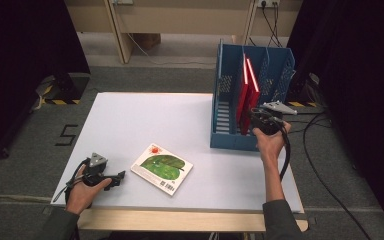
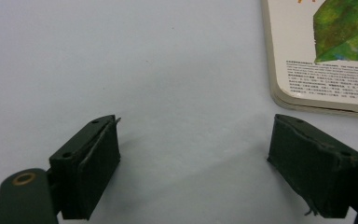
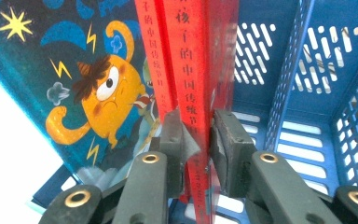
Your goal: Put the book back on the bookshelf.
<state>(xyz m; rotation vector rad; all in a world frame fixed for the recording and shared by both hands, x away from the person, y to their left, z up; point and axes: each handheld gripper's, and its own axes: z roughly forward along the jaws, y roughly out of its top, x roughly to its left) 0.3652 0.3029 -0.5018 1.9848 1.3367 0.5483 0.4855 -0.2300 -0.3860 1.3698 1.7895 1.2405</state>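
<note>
Pads of my right gripper [image 3: 198,140] clamped a red book's [image 3: 193,84] spine, upright in the blue rack [image 1: 225,95]. My left gripper [image 2: 193,154] stood wide on the table [image 1: 130,120], beside a leaf book [image 1: 162,167].

Two red books [image 1: 247,92] in one blue file rack [image 1: 228,135]; one picture book [image 1: 162,168] on one table [image 1: 130,120].

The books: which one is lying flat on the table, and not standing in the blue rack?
The book with the green leaf cover lies flat on the white table, near the left gripper. The two red books stand upright in the blue rack.
</note>
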